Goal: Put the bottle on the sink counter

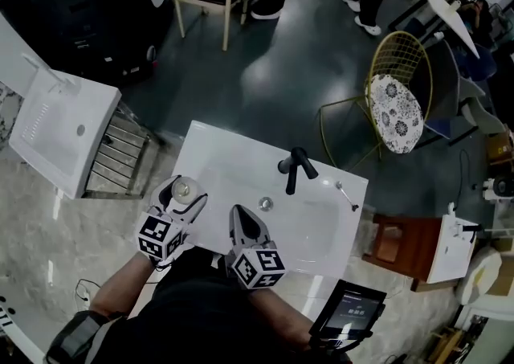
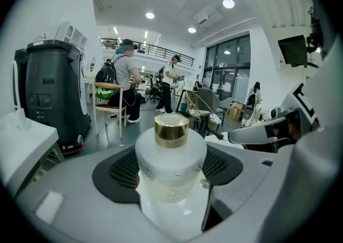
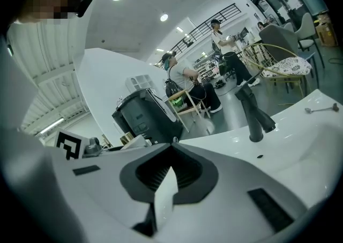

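The left gripper [image 1: 182, 195] has its fingers closed on the frosted, gold-capped bottle [image 2: 170, 164], kept upright at the white sink table's [image 1: 210, 153] left edge, probably so it stands steady. The right gripper [image 1: 242, 218], fingers together and empty, hangs at the front edge. A dark glossy floor [image 1: 273, 73] surrounds the table.

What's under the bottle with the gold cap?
The white sink counter shows under the bottle, held in the left claw. The bottle covers its own base, so whether it touches the counter is hidden.
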`<state>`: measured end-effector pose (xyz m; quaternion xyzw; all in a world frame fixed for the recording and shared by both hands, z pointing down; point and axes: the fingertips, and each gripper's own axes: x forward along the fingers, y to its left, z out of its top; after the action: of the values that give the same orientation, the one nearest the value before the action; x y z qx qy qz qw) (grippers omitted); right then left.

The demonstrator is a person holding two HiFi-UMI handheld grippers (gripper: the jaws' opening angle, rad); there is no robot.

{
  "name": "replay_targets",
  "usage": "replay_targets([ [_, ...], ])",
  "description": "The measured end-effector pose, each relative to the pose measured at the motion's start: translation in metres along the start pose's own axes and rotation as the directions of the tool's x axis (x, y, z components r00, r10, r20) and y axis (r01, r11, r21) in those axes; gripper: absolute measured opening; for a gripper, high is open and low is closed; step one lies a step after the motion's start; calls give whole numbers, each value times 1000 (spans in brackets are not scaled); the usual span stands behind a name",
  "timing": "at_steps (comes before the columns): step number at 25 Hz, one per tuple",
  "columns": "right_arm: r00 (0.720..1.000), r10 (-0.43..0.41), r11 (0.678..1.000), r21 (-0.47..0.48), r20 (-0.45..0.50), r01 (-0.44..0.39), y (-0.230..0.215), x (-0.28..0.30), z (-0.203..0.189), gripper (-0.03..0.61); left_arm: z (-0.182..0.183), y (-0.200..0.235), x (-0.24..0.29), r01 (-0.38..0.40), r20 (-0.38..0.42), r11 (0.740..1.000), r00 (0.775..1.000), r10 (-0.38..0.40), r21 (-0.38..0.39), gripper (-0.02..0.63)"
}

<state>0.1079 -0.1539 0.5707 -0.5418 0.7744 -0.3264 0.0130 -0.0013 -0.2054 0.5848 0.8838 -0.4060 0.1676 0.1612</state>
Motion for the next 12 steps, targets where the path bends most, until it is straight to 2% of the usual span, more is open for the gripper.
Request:
replay_targets([
  [12,998,-51,999,9,-41,52,-28,29,2,-5,-12,57,75,-82,-19,990,996,84,117,337],
])
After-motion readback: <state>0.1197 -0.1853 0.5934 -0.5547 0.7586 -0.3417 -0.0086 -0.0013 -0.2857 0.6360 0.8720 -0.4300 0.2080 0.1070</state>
